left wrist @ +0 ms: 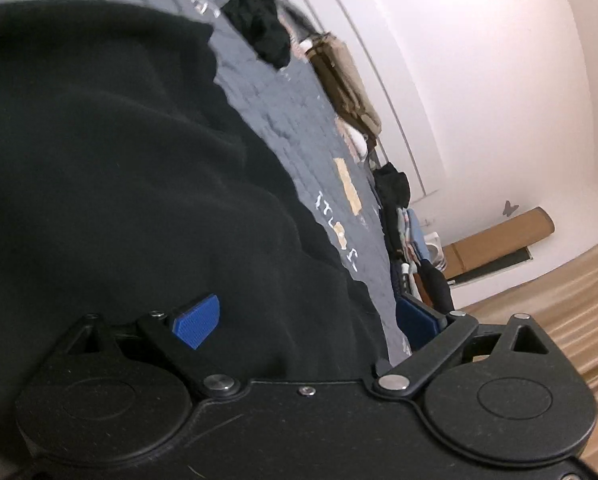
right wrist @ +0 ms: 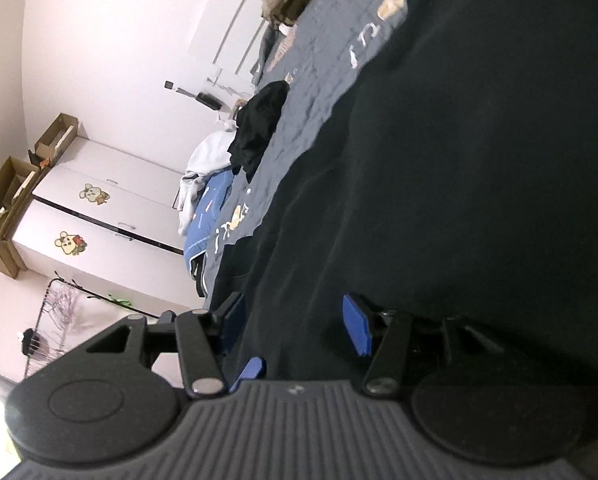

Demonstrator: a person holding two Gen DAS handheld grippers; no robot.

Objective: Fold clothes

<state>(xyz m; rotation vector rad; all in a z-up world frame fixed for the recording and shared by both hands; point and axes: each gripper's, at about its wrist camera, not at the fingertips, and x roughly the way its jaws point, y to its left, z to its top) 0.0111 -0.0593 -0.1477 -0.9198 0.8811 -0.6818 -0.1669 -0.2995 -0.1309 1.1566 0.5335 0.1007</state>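
Through the left wrist camera, my left claw (left wrist: 307,320) stands with its blue pads spread wide, and the black garment (left wrist: 119,180) bulges up between them without either pad pressing it. I judge I have it straddling the garment's near edge so that closing would catch a fold of cloth. The garment lies on the bed (left wrist: 299,120), whose grey quilt runs away to the far side. A second dark garment (left wrist: 255,16) lies crumpled far off on that quilt, and a tan one (left wrist: 347,84) hangs over the bed's right edge, set apart from the piece I am working, I suppose. Nearer, along that same edge, a stack of mixed clothes (left wrist: 407,232) sits; whether they are folded I cannot tell. A cardboard box (left wrist: 499,236) lies on the floor by the wall; I cannot see what it holds.

Through the right wrist camera, my right claw (right wrist: 295,320) is likewise spread, pads apart, with the black garment (right wrist: 459,160) rising between them and filling the right side. On the left, open cardboard boxes (right wrist: 7,212) stand on top of a white cabinet (right wrist: 111,216); pale, paper-like things show inside them, too small to name.
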